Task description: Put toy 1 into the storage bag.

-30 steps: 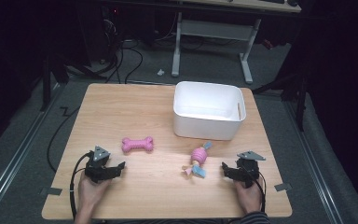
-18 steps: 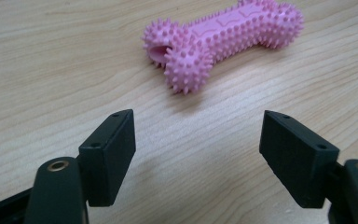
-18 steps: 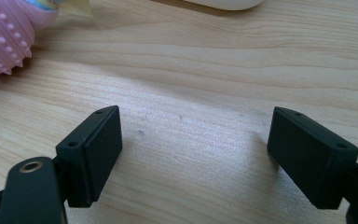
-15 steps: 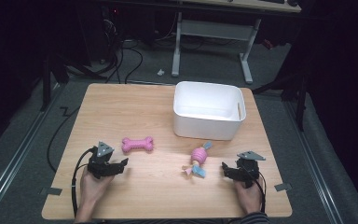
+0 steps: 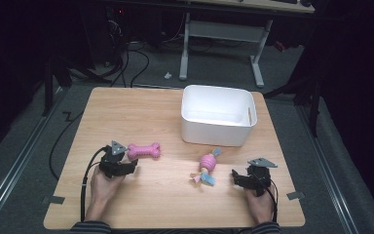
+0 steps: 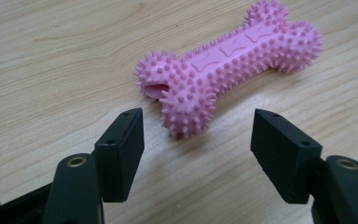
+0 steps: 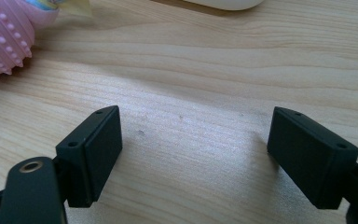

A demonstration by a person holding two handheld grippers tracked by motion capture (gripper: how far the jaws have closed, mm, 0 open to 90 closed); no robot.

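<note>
Left gripper view: left gripper [image 6: 198, 140], jaws just narrowing but still apart and gripping nothing; pink bone toy [image 6: 223, 65] lies just ahead, untouched.

Wooden table [image 5: 141, 112], seen from above. White bin [image 5: 218, 115] sits near far right corner. Pink bone toy [image 5: 144, 151] lies left of centre, toward near edge; left gripper [image 5: 126, 165] just beside its left end, jaws have just been closing, w/ nothing visibly between them. Pink ball toy [image 5: 206, 165] lies near the bin's front. Right gripper [image 5: 237, 177] rests by near right corner, apart from ball toy.
</note>
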